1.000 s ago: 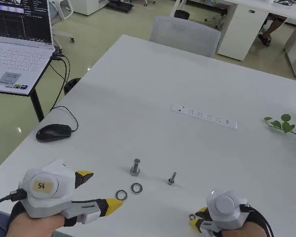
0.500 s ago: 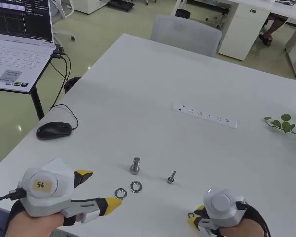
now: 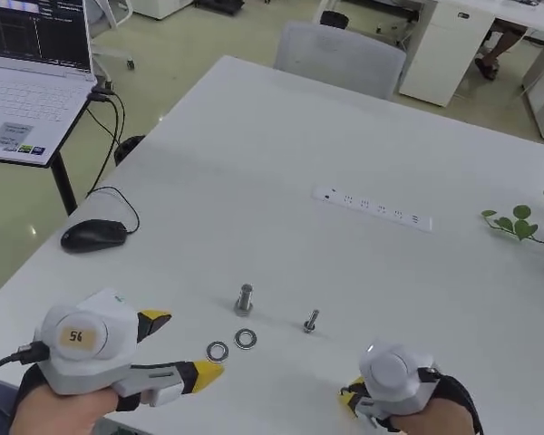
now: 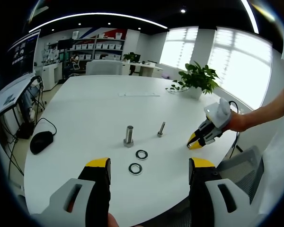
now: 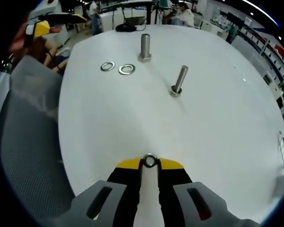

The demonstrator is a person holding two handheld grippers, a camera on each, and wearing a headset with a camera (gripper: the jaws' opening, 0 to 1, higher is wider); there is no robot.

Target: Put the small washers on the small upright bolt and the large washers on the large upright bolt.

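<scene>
- My right tool (image 5: 150,164) is clamped on a small silver metal washer (image 5: 145,160) over the white counter (image 5: 109,109).
- My left tool (image 4: 149,164) gapes wide, holding nothing.
- Two large silver washers (image 3: 210,352) lie touching the counter just before the large upright steel bolt (image 3: 244,299), with the small upright steel bolt (image 3: 311,321) beside it.

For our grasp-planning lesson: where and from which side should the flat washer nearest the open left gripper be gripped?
Probably across its outer rim, from above: the washer lies flat on the table, so only its thin edge is exposed. Tip the left gripper down so its jaws straddle the ring.
</scene>
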